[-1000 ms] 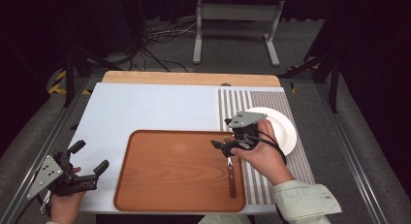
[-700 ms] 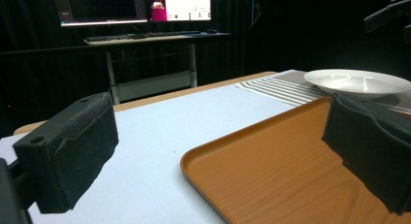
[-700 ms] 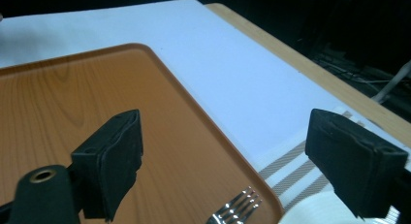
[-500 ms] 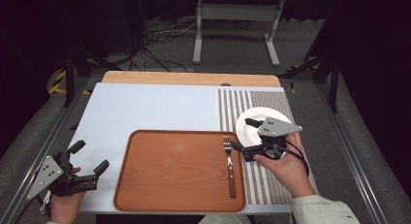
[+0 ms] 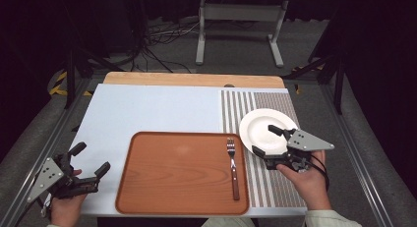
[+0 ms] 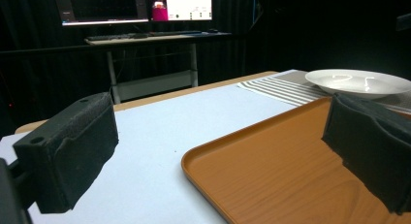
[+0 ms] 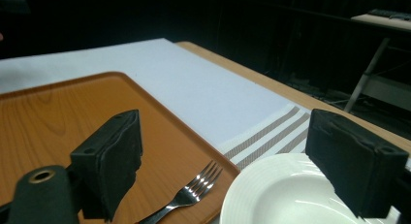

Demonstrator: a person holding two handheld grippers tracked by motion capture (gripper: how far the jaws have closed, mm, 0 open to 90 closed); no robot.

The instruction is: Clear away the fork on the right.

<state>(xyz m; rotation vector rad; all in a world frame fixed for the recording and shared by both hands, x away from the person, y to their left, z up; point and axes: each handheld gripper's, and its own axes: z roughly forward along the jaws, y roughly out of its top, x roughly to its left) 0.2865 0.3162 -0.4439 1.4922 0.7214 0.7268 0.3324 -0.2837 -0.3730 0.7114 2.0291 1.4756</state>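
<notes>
Fork (image 5: 232, 164) flat along right edge of tray (image 5: 147, 187), lower centre; plate (image 5: 255, 123) just right on striped mat. Right gripper (image 5: 267, 140) wide, empty, at plate's near rim. Probably best: straddle rim squarely, close gently. Left gripper (image 5: 90, 160) wide, idle, lower left.

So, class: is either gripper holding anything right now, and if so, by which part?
Nothing is held. The right gripper is open over the plate; the fork lies free on the tray. The left gripper is open too.
</notes>
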